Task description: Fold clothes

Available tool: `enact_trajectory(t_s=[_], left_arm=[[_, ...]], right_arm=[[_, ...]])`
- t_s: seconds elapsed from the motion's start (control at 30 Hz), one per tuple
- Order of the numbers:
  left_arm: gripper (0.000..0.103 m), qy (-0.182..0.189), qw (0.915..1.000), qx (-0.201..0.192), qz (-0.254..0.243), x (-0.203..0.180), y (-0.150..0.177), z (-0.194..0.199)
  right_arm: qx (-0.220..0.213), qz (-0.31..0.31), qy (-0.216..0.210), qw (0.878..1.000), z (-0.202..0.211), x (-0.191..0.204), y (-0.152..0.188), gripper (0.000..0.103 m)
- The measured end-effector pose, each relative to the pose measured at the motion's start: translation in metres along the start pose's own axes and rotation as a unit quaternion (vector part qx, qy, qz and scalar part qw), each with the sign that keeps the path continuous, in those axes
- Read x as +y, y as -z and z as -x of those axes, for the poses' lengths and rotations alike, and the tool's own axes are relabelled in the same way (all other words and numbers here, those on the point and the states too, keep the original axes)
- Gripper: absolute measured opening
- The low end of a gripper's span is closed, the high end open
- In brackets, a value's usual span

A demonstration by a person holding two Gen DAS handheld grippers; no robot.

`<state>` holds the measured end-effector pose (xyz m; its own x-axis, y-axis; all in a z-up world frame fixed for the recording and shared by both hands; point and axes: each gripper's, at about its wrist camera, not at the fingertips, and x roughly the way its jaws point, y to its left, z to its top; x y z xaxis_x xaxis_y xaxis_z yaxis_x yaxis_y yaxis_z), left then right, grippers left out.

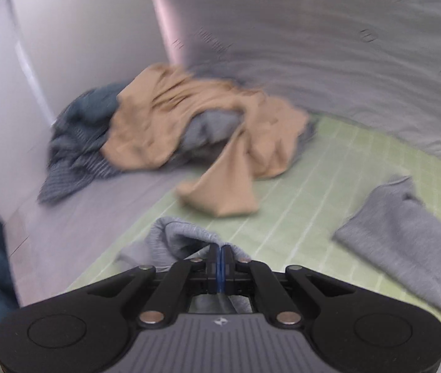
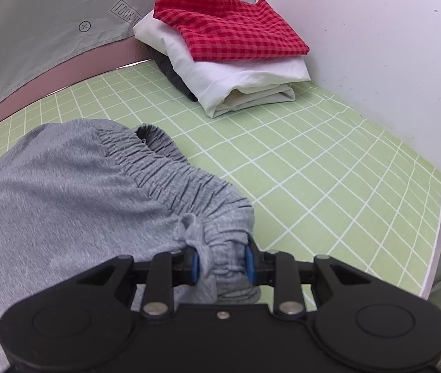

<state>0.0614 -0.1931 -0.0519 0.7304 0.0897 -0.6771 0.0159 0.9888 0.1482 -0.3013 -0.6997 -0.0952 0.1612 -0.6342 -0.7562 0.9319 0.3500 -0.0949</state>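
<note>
left gripper [image 1: 220, 256] angled down, pinching grey pants [image 1: 173, 239] hem, right gripper [image 2: 222, 262] angled down, clamped on waistband above green mat [image 2: 313, 168]

One grey pair of trousers [image 2: 65, 180] gripped, three folded garments stacked: one red checked [image 2: 229, 25], one white [image 2: 239, 74], one dark [image 2: 173, 74], one tan garment [image 1: 195, 118] and one blue knit [image 1: 77, 143] heaped, one green gridded mat [image 2: 313, 168] laid out.

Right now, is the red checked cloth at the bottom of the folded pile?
No, the red checked cloth lies on top.
</note>
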Motion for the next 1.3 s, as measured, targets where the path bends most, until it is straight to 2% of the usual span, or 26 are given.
enact_trajectory(t_s=[0.03,0.07,0.1,0.17,0.23,0.4,0.53,0.6,0.7,0.73,0.83,0.9,1.0,1.07,1.13,1.3], left_arm=[[0.009,0.032,0.9991,-0.008,-0.027,-0.018,-0.003,-0.005],[0.012,0.063,0.9966,0.007,-0.053,-0.037,-0.005,-0.013],[0.018,0.084,0.9944,0.025,-0.059,-0.047,-0.004,-0.018],[0.025,0.111,0.9925,0.048,-0.017,-0.051,0.001,-0.022],[0.041,0.122,0.9893,0.073,0.035,-0.039,0.009,-0.026],[0.042,0.086,0.9831,0.110,0.118,0.006,0.026,-0.038],[0.050,0.063,0.9690,0.129,0.201,0.048,0.030,-0.051],[0.050,0.054,0.9612,0.136,0.234,0.063,0.030,-0.057],[0.050,0.055,0.9452,0.144,0.287,0.082,0.030,-0.065],[0.050,0.057,0.9390,0.147,0.306,0.087,0.030,-0.066],[0.053,0.066,0.9167,0.154,0.363,0.101,0.034,-0.070],[0.059,0.068,0.9038,0.158,0.392,0.107,0.037,-0.074],[0.060,0.068,0.8886,0.164,0.423,0.112,0.041,-0.081],[0.062,0.063,0.8861,0.166,0.428,0.113,0.041,-0.084],[0.071,0.052,0.8852,0.168,0.431,0.114,0.041,-0.087],[0.073,0.047,0.8814,0.162,0.441,0.118,0.038,-0.095]], right_arm=[[-0.001,-0.001,0.000,1.000,0.000,0.000,-0.001,0.028],[0.000,-0.004,-0.001,1.000,-0.001,0.000,-0.002,0.028],[0.000,-0.008,-0.002,1.000,-0.002,0.000,-0.002,0.028],[0.001,-0.018,-0.003,1.000,-0.002,0.000,-0.002,0.028],[0.003,-0.029,-0.002,1.000,0.000,-0.001,0.001,0.029],[0.016,-0.047,-0.004,0.999,0.001,-0.004,0.010,0.030],[0.022,-0.061,-0.003,0.998,0.001,-0.006,0.012,0.035],[0.020,-0.073,0.001,0.997,0.004,-0.007,0.013,0.040],[0.013,-0.076,0.009,0.997,0.010,-0.007,0.013,0.051],[0.011,-0.080,0.007,0.997,0.012,-0.007,0.013,0.059],[0.011,-0.101,-0.005,0.995,0.020,-0.006,0.014,0.073],[0.014,-0.123,-0.013,0.992,0.024,-0.004,0.016,0.078],[0.029,-0.153,-0.030,0.987,0.025,0.000,0.022,0.081],[0.045,-0.160,-0.038,0.985,0.022,0.006,0.025,0.081],[0.057,-0.164,-0.042,0.984,0.020,0.010,0.028,0.081],[0.076,-0.193,-0.050,0.977,0.013,0.008,0.030,0.081]])
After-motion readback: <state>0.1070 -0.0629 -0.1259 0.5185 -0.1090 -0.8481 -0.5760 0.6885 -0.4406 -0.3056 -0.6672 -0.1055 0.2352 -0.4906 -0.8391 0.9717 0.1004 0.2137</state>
